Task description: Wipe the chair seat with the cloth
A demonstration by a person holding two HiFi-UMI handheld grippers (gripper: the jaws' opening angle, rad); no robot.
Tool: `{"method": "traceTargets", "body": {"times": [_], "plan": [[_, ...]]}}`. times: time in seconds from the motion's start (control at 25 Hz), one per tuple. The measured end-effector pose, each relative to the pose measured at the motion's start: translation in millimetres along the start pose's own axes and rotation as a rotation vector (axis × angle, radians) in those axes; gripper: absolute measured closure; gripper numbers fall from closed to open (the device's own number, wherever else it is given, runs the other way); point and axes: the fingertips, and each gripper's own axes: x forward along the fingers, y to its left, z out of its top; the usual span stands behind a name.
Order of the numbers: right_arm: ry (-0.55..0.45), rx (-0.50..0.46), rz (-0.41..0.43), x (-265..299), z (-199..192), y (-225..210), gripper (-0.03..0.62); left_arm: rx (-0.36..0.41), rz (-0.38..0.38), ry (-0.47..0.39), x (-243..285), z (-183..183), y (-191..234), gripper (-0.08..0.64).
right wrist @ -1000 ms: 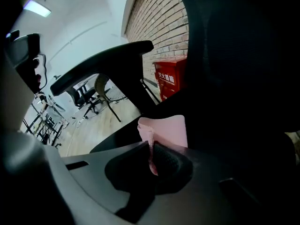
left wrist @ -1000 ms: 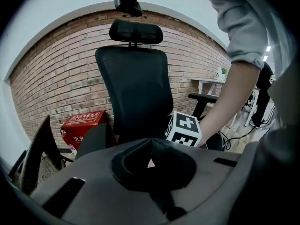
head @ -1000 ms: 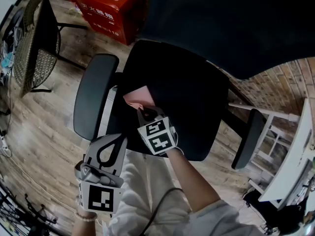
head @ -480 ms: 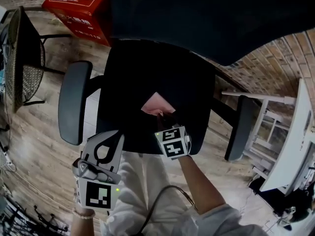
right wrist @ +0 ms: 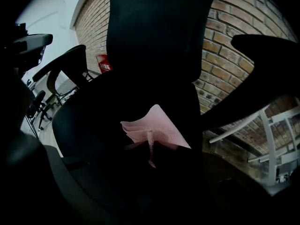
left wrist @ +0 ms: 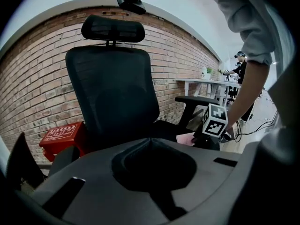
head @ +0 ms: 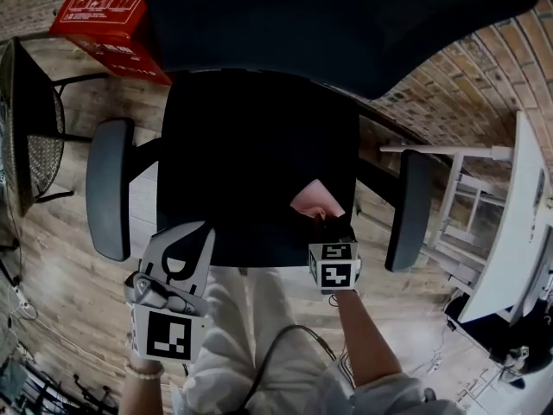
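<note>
The black chair seat (head: 251, 154) fills the middle of the head view. A pink cloth (head: 315, 201) lies on its front right part. My right gripper (head: 326, 223) is shut on the cloth's near edge and holds it against the seat. In the right gripper view the cloth (right wrist: 154, 128) fans out ahead of the pinched jaws (right wrist: 150, 146). My left gripper (head: 185, 242) hovers at the seat's front left corner, shut and holding nothing. In the left gripper view its grey jaws (left wrist: 150, 140) meet in front of the chair back (left wrist: 112, 93).
Grey armrests (head: 108, 188) (head: 406, 210) flank the seat. A red box (head: 108, 11) sits on the wooden floor at the back left, beside a mesh chair (head: 30, 137). A white table (head: 510, 232) and a brick wall (head: 449, 67) stand to the right.
My right gripper has dragged the pink cloth across the seat from the left middle to the front right. The left gripper has stayed by the front left corner.
</note>
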Motion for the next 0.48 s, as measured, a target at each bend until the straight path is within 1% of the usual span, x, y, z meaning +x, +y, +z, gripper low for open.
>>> {"method": "traceTargets", "body": {"times": [0.16,0.24,0.36,0.48], "plan": [[0.035,0.014,-0.047,-15.0,-27.9,-22.7,0.542,0.014,-0.013,-0.012,1.9,5.1,-2.4,0.541],[0.049,0.038,-0.059,-20.5,-38.6,-29.9,0.543,0.018,-0.013,-0.011,1.8,5.7,-1.3,0.541],[0.057,0.075,-0.051,-23.6,-45.5,-31.6,0.543,0.018,-0.007,-0.009,0.5,6.4,2.6,0.541],[0.055,0.081,-0.036,-22.0,-43.1,-22.3,0.543,0.024,0.000,-0.012,-4.3,7.3,8.7,0.541]]}}
